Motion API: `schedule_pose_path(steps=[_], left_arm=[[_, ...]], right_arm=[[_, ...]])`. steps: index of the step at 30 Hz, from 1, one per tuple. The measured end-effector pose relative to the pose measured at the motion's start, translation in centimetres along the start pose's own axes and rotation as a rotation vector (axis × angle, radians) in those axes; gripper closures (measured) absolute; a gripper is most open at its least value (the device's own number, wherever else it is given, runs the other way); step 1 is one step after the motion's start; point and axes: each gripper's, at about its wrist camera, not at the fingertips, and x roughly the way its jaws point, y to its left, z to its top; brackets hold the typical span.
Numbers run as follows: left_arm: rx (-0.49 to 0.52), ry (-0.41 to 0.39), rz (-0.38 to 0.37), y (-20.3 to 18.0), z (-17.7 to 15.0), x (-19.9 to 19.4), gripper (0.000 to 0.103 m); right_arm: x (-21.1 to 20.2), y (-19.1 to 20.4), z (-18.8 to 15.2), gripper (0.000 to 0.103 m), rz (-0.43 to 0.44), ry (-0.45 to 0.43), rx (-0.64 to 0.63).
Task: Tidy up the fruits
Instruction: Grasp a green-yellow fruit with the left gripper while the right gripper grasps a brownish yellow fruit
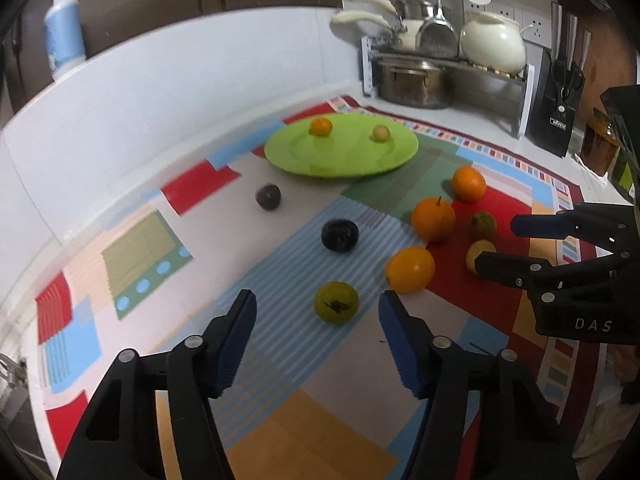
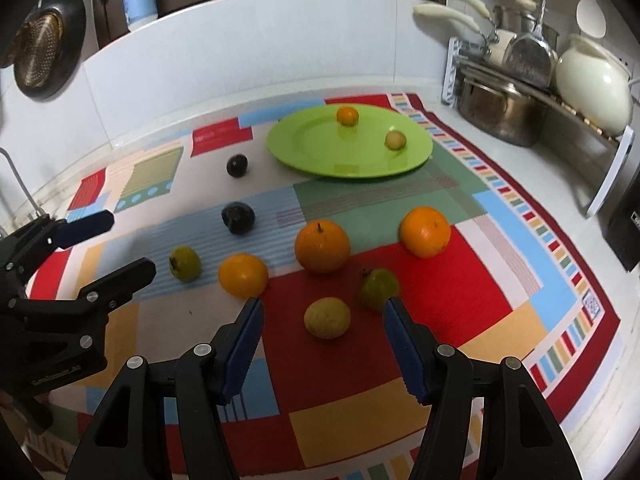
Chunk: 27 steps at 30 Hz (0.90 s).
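both tools hover spread and empty: the left tool (image 1: 318,322) above a round yellow-green fruit (image 1: 336,302), the right tool (image 2: 323,322) above a pale yellow lemon (image 2: 327,317), mid-table; round green plate (image 2: 304,148) near the table's back edge.

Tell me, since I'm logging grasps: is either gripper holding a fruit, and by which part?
Nothing is held. The left gripper and right gripper are both open and empty.

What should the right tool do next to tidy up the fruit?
Probably ease the right tool down and forward around the yellow lemon. Both tools are open and empty, that lemon lies on the cloth right between the right tool's fingers, and only two small fruits sit on the green plate so far. The left tool looks lined up with a greenish fruit too.
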Motion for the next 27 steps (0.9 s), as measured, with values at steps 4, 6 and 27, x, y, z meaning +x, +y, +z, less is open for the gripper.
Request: schedule_pose_path(steps=[4,6,27], left_arm=[[-0.004,0.023,-0.014,-0.1,-0.1,1.0,0.046],[-0.003,0.033,-0.019,-0.2,-0.1,1.5,0.049],[-0.055,0.093,-0.046,-0.3,0.2,3.5,0.073]], right_arm=[[0.9,-0.3,-0.2,0.046,0.005,0.026,0.006],[1.4,-0.4,-0.3,0.049,0.012,0.040,0.013],[2.9,-0.5,-0.4,0.072,0.036,0.065,-0.005]])
